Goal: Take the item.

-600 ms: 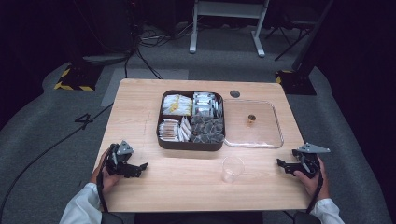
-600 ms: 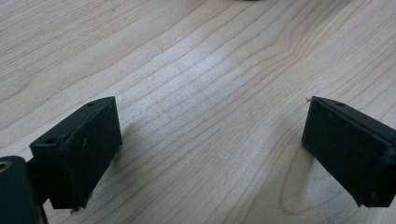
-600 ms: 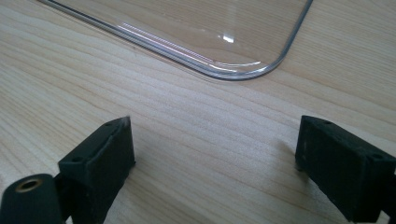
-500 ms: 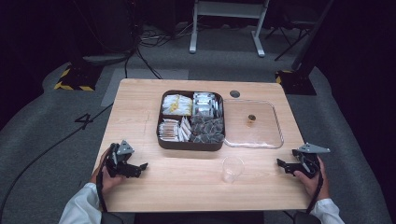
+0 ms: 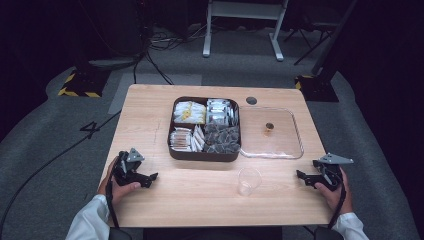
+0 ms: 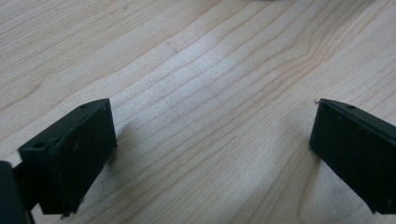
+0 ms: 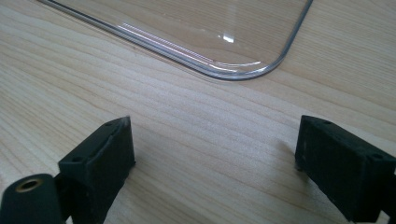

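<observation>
The left tongs (image 5: pixel 148 178) rested on the desk (image 5: pixel 150 115) near its front left corner, held in the person's left hand (image 5: pixel 116 184), and their jaws stood spread with only bare wood grain between them — the left gripper view showed the same (image 6: pixel 212 154). The right tongs (image 5: pixel 302 175) lay near the front right edge in the right hand (image 5: pixel 334 192), jaws likewise spread and pinching nothing; in the right gripper view (image 7: pixel 212 168) they pointed toward the rounded corner of the clear lid (image 7: pixel 233 70), which lay a little ahead of them, not touched.

Set against the frames from a moment before, nothing had shifted: both tongs sat in the same places, at the same angle, and every item on the desk kept its position.

Between the two hands, nearer the right one, a small clear cup (image 5: pixel 249 181) stood upright on the desk, well apart from both tongs. Behind it lay the dark tray (image 5: pixel 200 155) with four compartments — yellow-and-white packets at back left, silvery packets at back right, pale sachets at front left, dark sachets at front right. The clear lid (image 5: pixel 295 150) lay flat just beside the tray's right wall, a small brown knob (image 5: pixel 269 129) on it.
</observation>
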`<state>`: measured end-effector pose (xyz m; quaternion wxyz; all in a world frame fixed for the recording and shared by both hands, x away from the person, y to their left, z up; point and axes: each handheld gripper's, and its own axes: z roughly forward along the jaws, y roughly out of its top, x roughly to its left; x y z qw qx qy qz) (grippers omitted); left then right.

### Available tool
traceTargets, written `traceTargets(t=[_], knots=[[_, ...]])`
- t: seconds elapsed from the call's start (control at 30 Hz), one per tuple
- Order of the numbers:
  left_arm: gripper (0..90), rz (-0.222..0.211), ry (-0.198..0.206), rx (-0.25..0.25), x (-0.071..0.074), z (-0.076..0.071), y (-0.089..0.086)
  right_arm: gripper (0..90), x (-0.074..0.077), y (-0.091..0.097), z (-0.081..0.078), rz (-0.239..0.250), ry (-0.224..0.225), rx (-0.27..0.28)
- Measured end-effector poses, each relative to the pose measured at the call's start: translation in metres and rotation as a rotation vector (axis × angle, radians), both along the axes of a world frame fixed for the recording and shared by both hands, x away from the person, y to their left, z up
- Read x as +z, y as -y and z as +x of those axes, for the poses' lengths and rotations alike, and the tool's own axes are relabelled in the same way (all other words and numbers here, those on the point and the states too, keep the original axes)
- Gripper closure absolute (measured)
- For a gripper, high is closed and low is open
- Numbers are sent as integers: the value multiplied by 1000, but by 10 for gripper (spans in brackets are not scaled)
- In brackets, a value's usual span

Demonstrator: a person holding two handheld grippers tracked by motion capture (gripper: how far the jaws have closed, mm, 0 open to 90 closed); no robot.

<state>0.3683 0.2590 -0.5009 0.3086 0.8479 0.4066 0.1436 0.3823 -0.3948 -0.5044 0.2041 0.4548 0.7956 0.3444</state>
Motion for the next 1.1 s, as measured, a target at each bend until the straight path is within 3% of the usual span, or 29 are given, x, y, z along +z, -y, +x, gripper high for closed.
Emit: traceTargets(t=[0.1,0.17,0.23,0.3,0.43,0.57,0.67,0.77,0.83,1.1], knots=[[246,-43,21,-15,6,2,-6,118,0,0,0,0,0,0],[148,-47,28,-45,14,3,-9,118,0,0,0,0,0,0],[235,-53,57,-71,23,5,-11,118,0,0,0,0,0,0],[209,-56,63,-74,31,8,-10,118,0,0,0,0,0,0],[262,-45,98,-110,46,17,-5,119,0,0,0,0,0,0],[304,-63,117,-145,57,27,3,118,0,0,0,0,0,0],[329,-48,137,-169,65,36,11,118,0,0,0,0,0,0],[350,-66,154,-185,72,45,18,118,0,0,0,0,0,0],[367,-78,154,-199,77,52,21,119,0,0,0,0,0,0],[409,-57,177,-229,92,78,38,120,0,0,0,0,1,1]])
